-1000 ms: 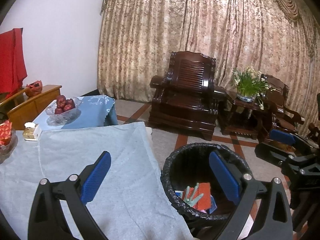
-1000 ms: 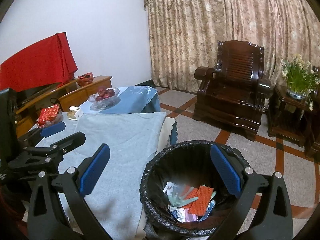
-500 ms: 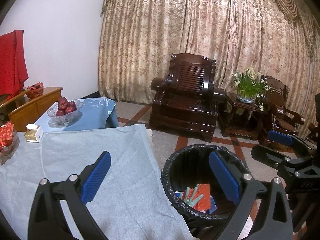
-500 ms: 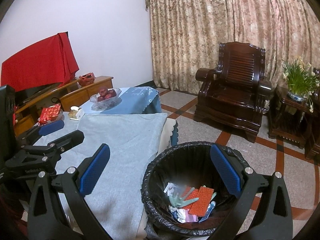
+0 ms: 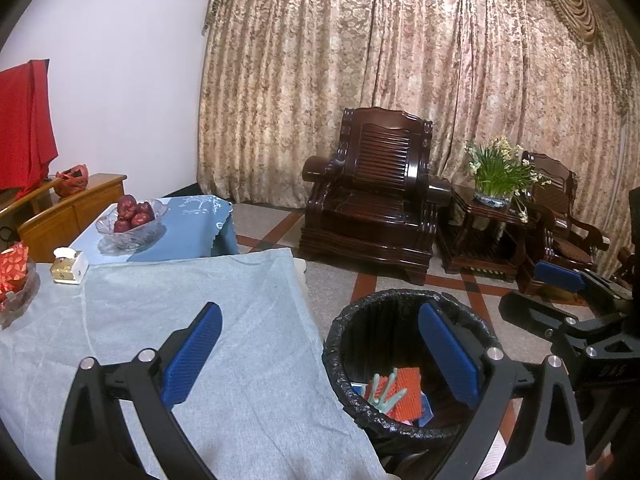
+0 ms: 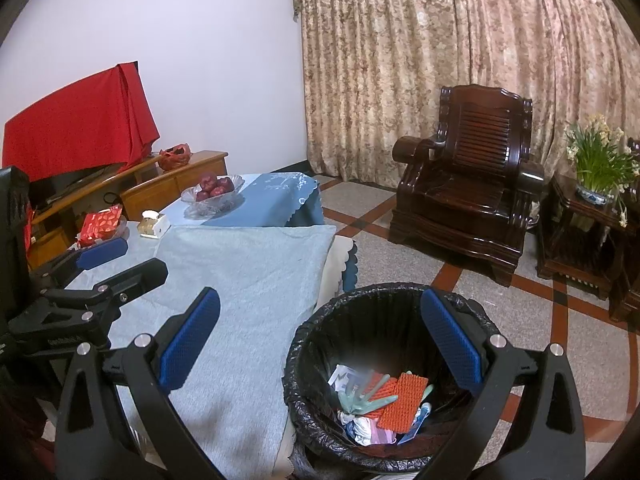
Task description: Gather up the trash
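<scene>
Since both hand-held grippers, left [image 5: 318, 354] and right [image 6: 320, 340], gape wide and hold nothing, and the trash [image 6: 382, 402] lies in the bin [image 6: 316, 334] beside the counter [image 6: 248, 276], you risk snagging the liner.

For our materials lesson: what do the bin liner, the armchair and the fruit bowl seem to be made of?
Bin liner: thin black plastic, probably; it is glossy and crinkled over the rim.
Armchair: dark polished wood, going by the shiny carved arms and slatted back.
Fruit bowl: clear glass or perhaps plastic; see-through with a faceted edge.
</scene>
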`<action>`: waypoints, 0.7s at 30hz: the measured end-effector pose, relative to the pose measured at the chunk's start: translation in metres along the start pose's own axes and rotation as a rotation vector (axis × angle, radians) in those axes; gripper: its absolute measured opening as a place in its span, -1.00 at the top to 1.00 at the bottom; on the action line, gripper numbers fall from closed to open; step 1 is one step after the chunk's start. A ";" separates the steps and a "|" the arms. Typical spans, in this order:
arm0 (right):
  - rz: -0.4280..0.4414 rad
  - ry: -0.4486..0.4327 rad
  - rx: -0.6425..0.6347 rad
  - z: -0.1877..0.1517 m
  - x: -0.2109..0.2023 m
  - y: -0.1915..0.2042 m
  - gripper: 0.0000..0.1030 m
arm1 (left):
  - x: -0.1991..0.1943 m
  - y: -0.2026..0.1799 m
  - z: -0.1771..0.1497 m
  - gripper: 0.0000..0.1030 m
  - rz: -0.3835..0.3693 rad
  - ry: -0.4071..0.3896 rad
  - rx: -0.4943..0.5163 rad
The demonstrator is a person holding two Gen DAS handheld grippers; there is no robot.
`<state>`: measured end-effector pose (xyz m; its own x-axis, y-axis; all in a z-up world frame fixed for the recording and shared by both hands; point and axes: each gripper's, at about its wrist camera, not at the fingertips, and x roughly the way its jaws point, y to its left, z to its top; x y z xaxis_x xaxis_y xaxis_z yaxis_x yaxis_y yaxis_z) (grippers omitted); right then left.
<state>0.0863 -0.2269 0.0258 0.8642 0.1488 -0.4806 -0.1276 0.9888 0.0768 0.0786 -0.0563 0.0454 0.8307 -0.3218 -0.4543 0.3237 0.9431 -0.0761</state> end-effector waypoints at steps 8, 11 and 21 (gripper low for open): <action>0.000 0.001 -0.002 0.000 0.000 0.002 -0.90 | -0.001 0.000 0.000 -0.88 0.002 0.000 0.001; 0.000 0.000 -0.002 0.000 0.001 0.003 -0.90 | -0.001 0.000 0.000 -0.88 0.002 0.000 0.000; -0.002 0.001 -0.003 -0.001 0.002 0.005 -0.90 | -0.002 0.001 0.000 -0.88 0.002 -0.001 0.002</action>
<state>0.0868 -0.2219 0.0242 0.8640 0.1467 -0.4817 -0.1271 0.9892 0.0733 0.0772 -0.0546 0.0460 0.8319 -0.3201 -0.4533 0.3229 0.9436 -0.0737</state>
